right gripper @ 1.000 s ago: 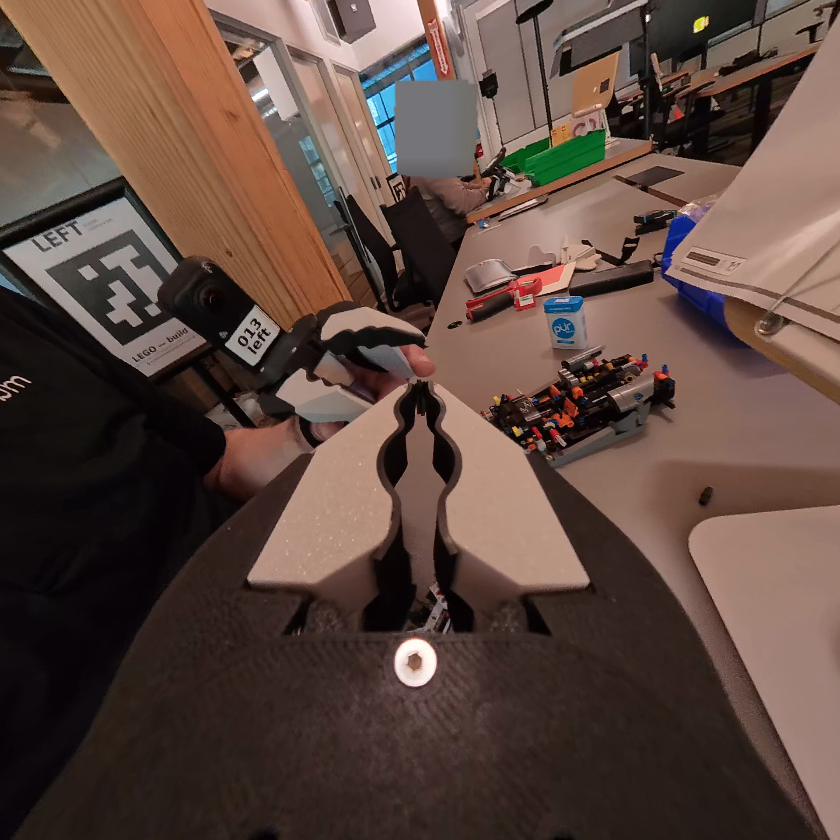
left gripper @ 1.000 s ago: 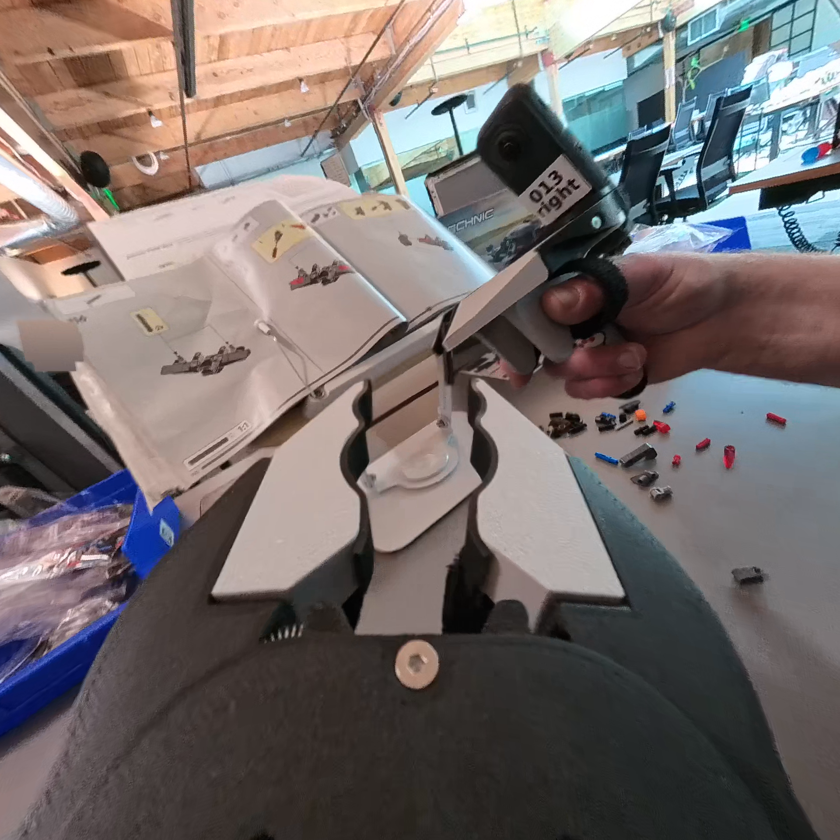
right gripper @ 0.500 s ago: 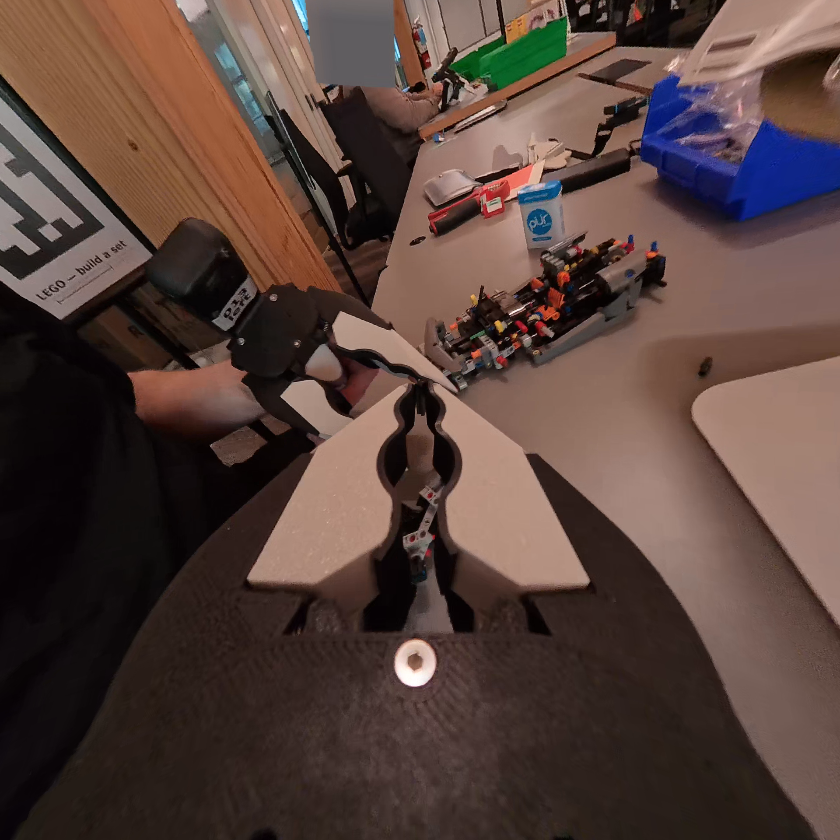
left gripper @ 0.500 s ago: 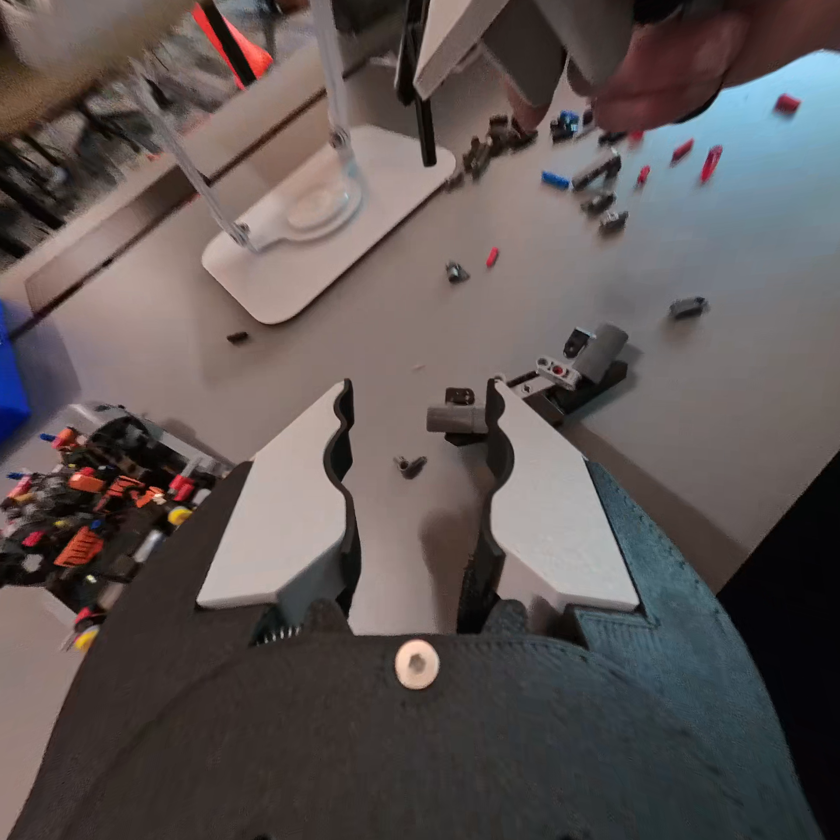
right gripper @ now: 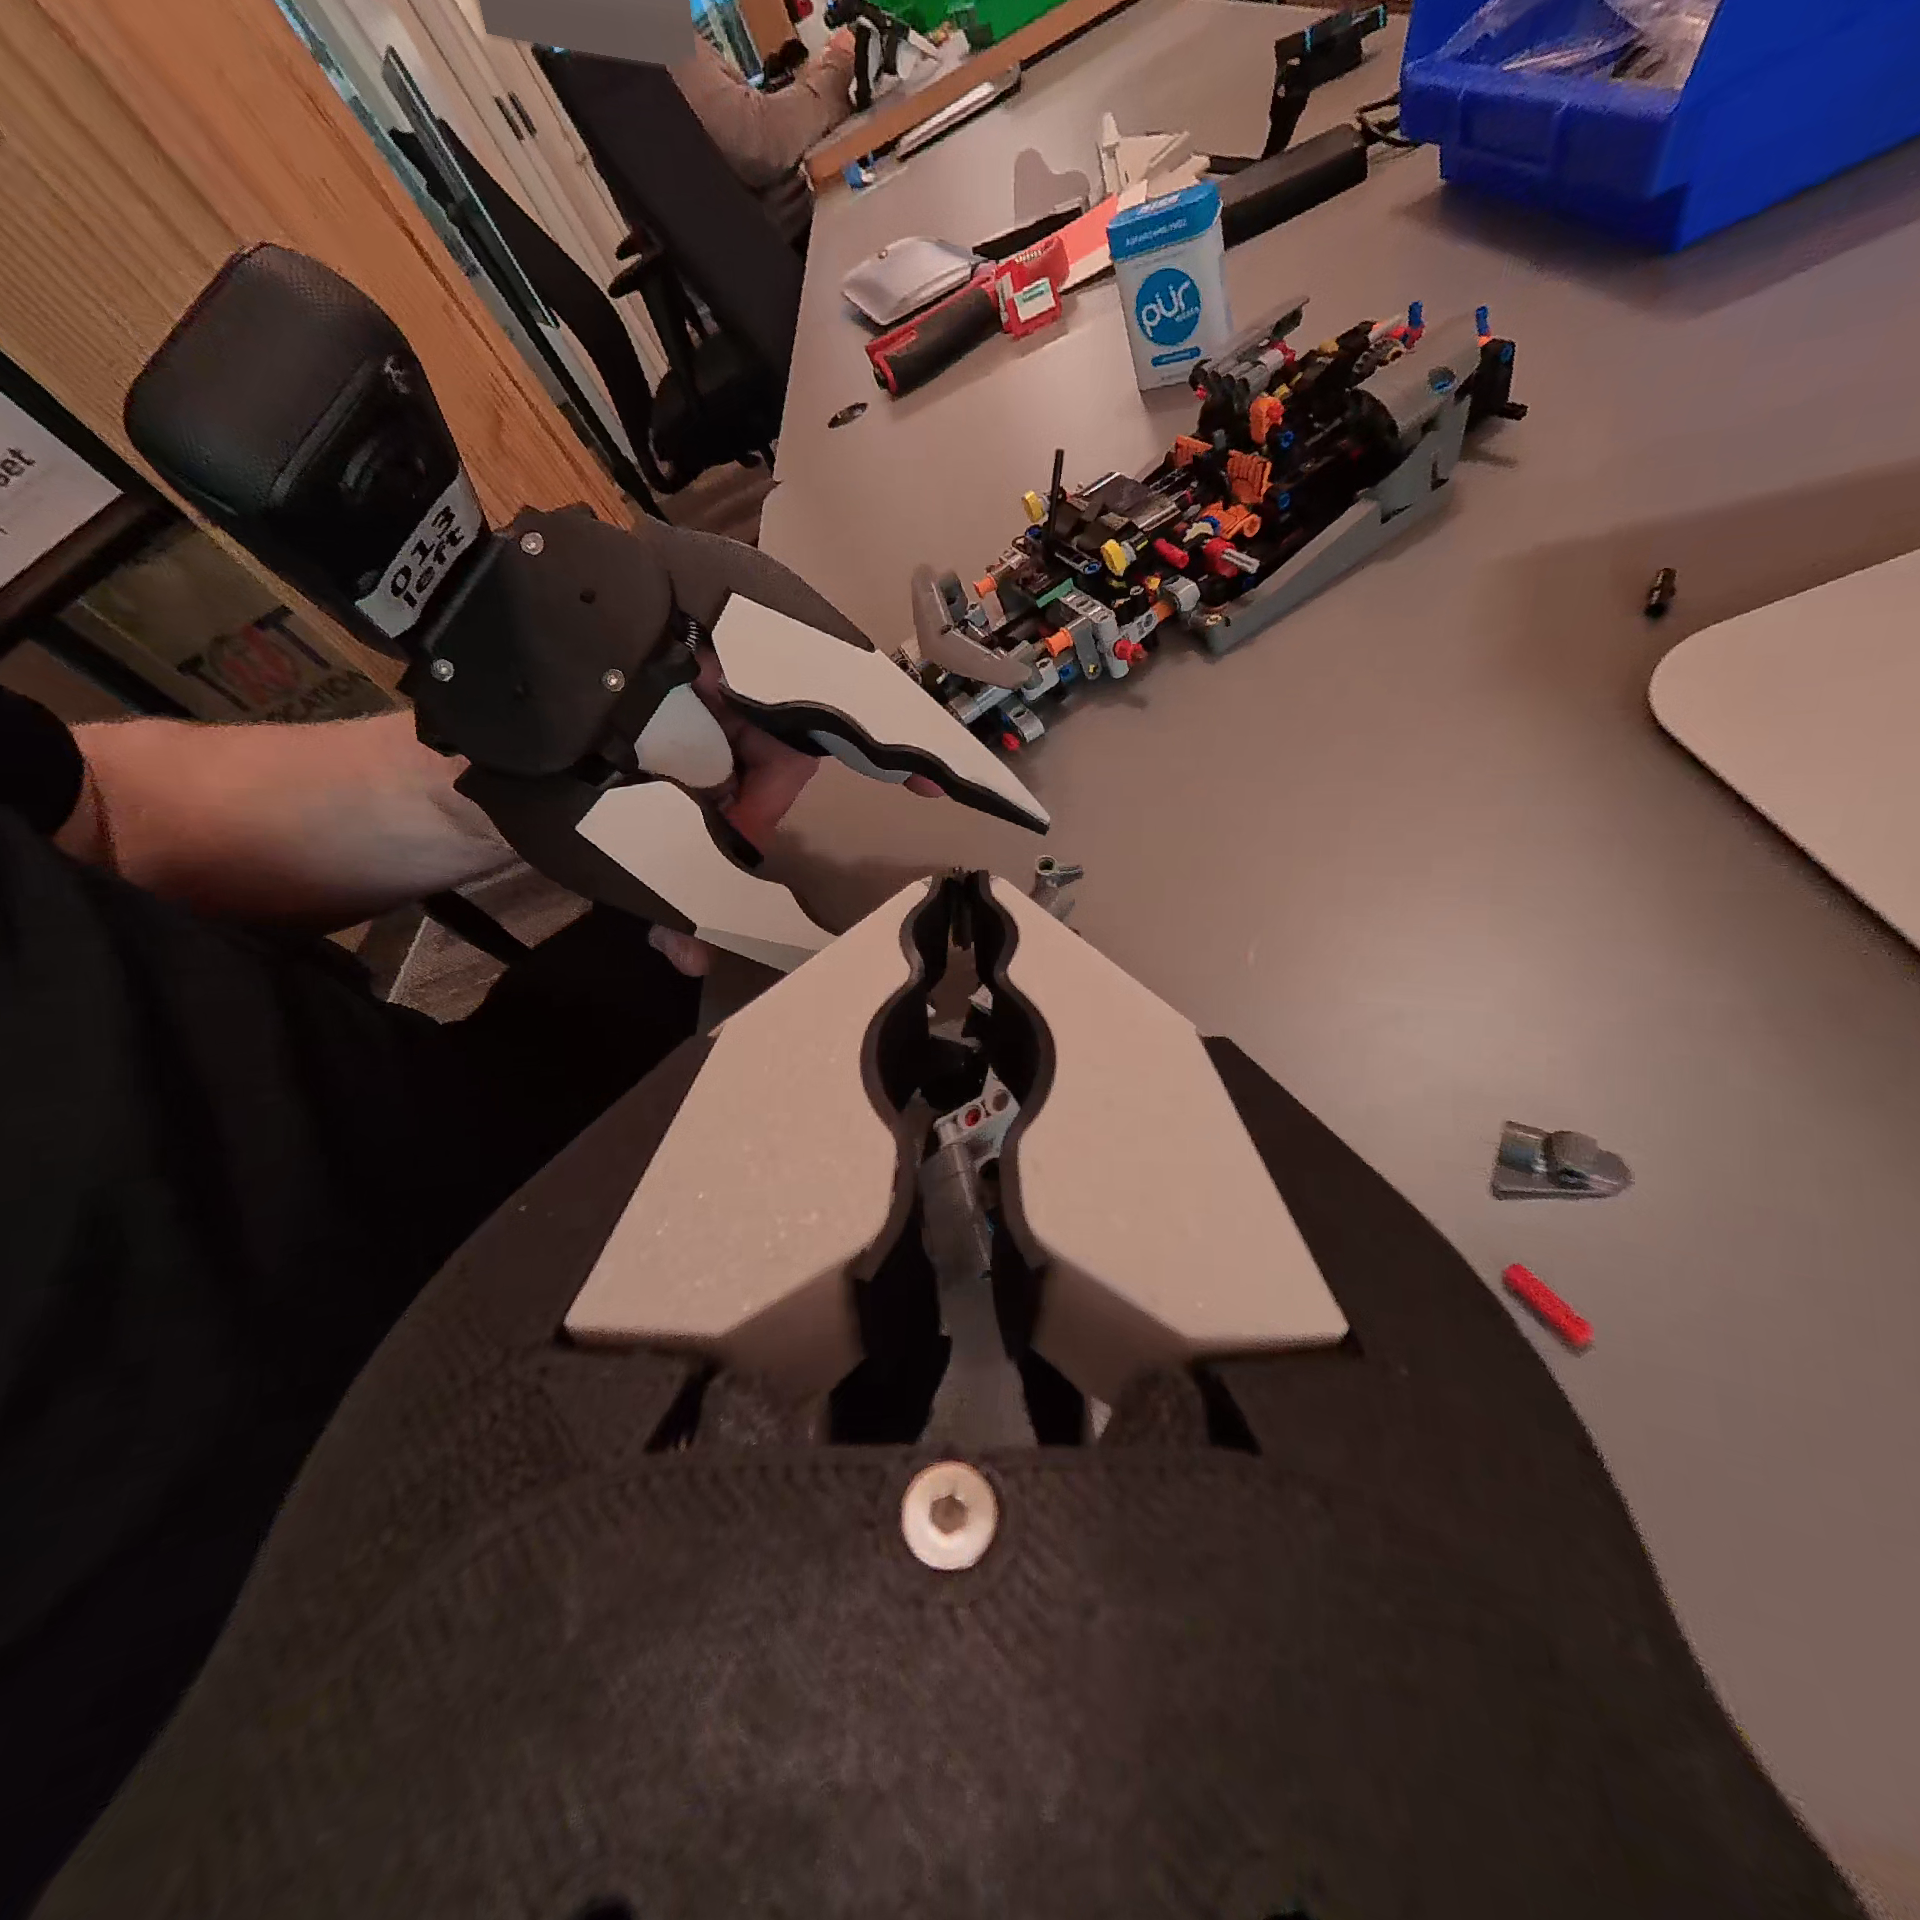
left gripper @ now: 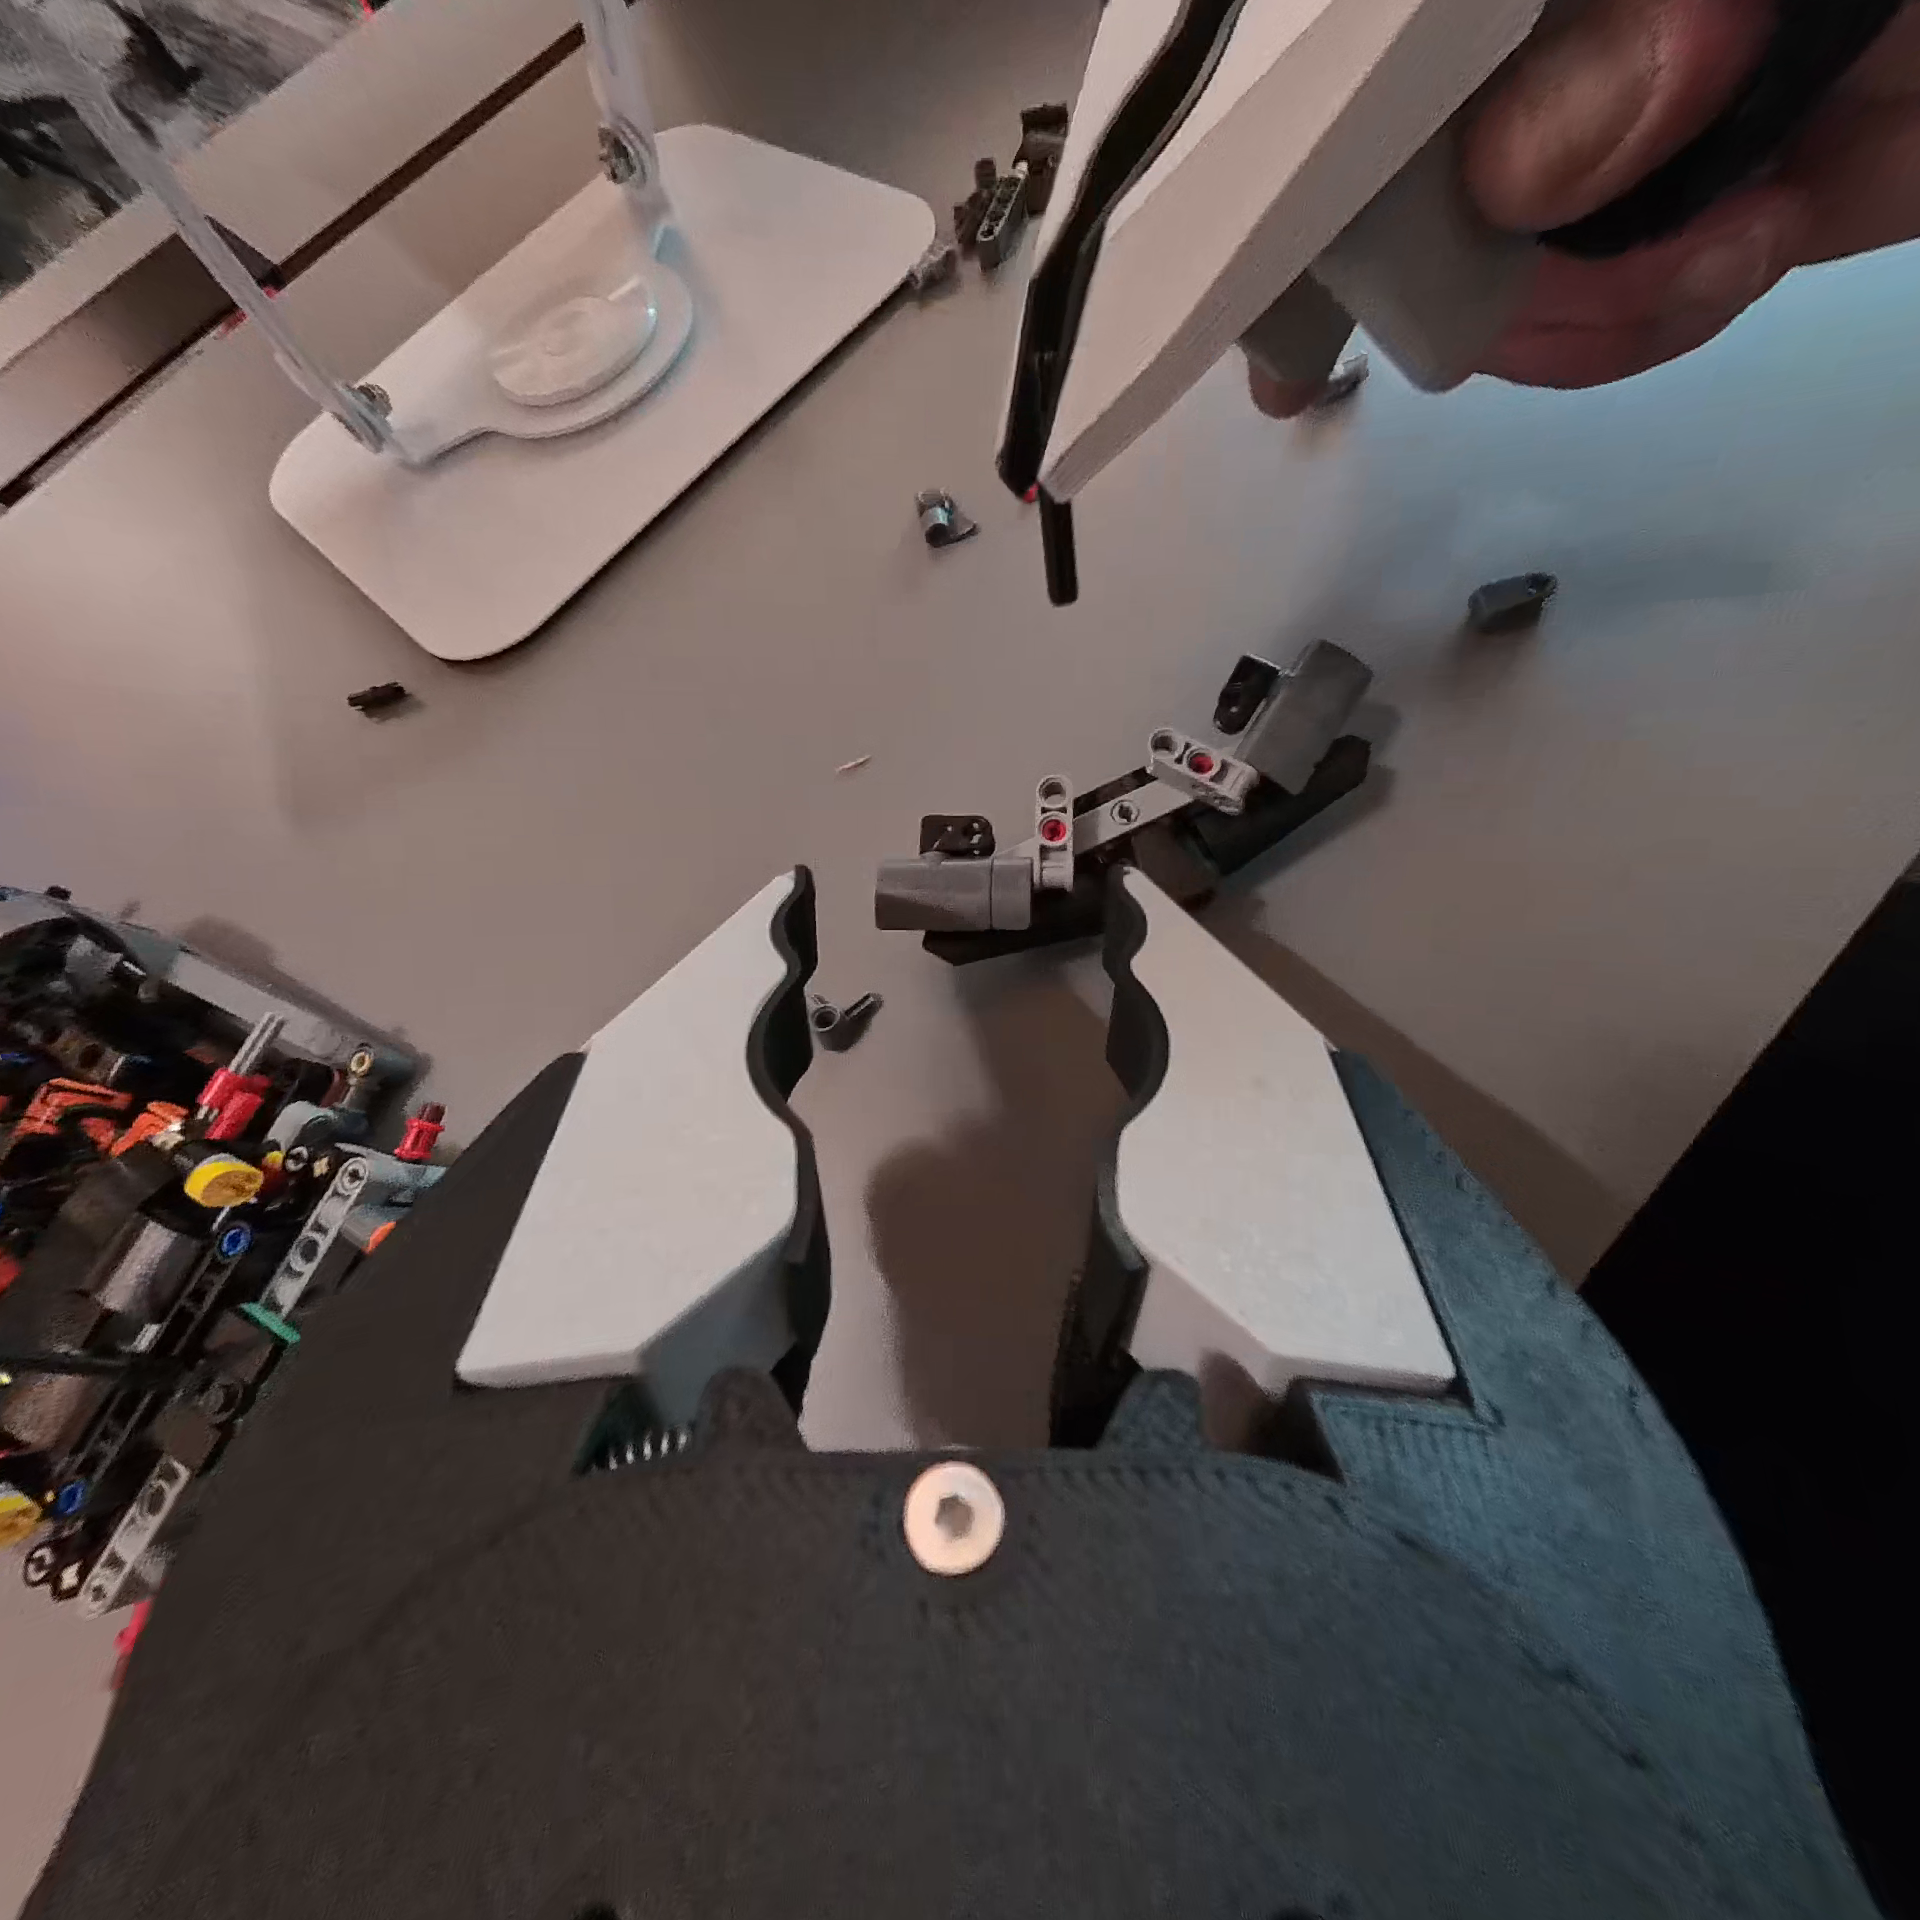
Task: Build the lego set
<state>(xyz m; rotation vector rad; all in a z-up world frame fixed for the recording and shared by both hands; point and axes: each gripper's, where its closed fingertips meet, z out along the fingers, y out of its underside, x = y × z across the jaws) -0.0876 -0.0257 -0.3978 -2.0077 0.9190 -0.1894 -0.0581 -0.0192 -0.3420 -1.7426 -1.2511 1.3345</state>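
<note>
My left gripper (left gripper: 961,894) is open and empty, low over the grey table. A small grey and black sub-assembly (left gripper: 1122,821) lies just beyond its fingertips, and a tiny grey connector (left gripper: 842,1018) lies by the left finger. My right gripper (right gripper: 961,883) is shut on a thin black axle (left gripper: 1058,556) that hangs down from its tips, above and behind the sub-assembly. The sub-assembly shows through the right gripper's gap (right gripper: 971,1132). The large multicoloured chassis build (right gripper: 1247,530) stands on the table to the left (left gripper: 156,1195).
A white stand base (left gripper: 603,384) with clear legs sits at the back. Loose pieces lie around: a grey one (right gripper: 1558,1164), a red pin (right gripper: 1548,1304), a dark one (left gripper: 1512,601). A blue bin (right gripper: 1662,114) and a white container (right gripper: 1169,291) stand farther off. The table edge (left gripper: 1621,1174) is near right. There is about 7 cm between the tips of the two grippers. The large multicoloured chassis build (right gripper: 1247,530) lies some 15 cm from my left tips, 25 cm from my right tips. My left wrist view (left gripper: 184,1097) looks at it from another angle.
My left gripper swung down from the instruction booklet to the table and closed in on the sub-assembly. My right gripper came lower with the black axle. Both stayed in the same state.
</note>
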